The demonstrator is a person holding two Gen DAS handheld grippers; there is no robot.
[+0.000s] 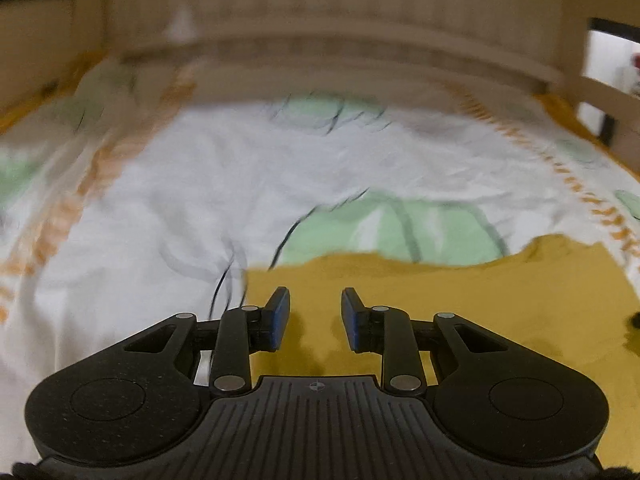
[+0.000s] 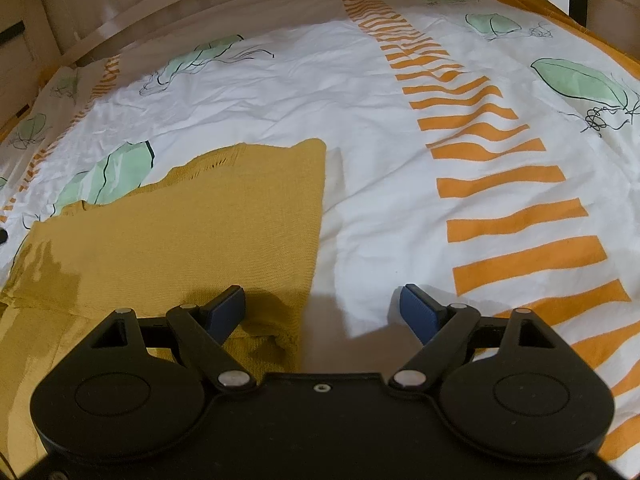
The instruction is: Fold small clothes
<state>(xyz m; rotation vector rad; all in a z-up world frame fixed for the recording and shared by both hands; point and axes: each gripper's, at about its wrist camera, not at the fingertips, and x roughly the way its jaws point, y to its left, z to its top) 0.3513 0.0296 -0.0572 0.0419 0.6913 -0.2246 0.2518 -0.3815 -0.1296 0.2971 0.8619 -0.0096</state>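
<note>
Step in hand: looked to me like you were between folds. The mustard knit garment (image 2: 180, 232) lay flat on the bed with one straight folded-looking edge on its right side, and neither gripper had hold of it.

Left gripper (image 1: 315, 319): jaws stood at a narrow gap, nothing between them. It hung over the garment's near-left part, just inside its left edge. That view was smeared with blur, so fine detail was a no-go.

Right gripper (image 2: 322, 312): jaws were spread wide, empty. It straddled the garment's right edge, left fingertip (image 2: 228, 306) over the knit, right one over bare sheet.

Where the garment was: spread on the bedsheet (image 2: 380, 128), its far edge wavy and running onto a green leaf print.

Next move, my guess: you needed to pick an edge or corner and pinch just the knit, not the sheet under it. The rumpled bit near the garment's lower right corner could drag the fold crooked.

Surface: white sheet, wrinkly, green leaves and an orange striped band (image 2: 492, 152) right of the garment.

Room: a pale wooden bed frame (image 1: 340, 52) stood beyond the garment's far edge.
</note>
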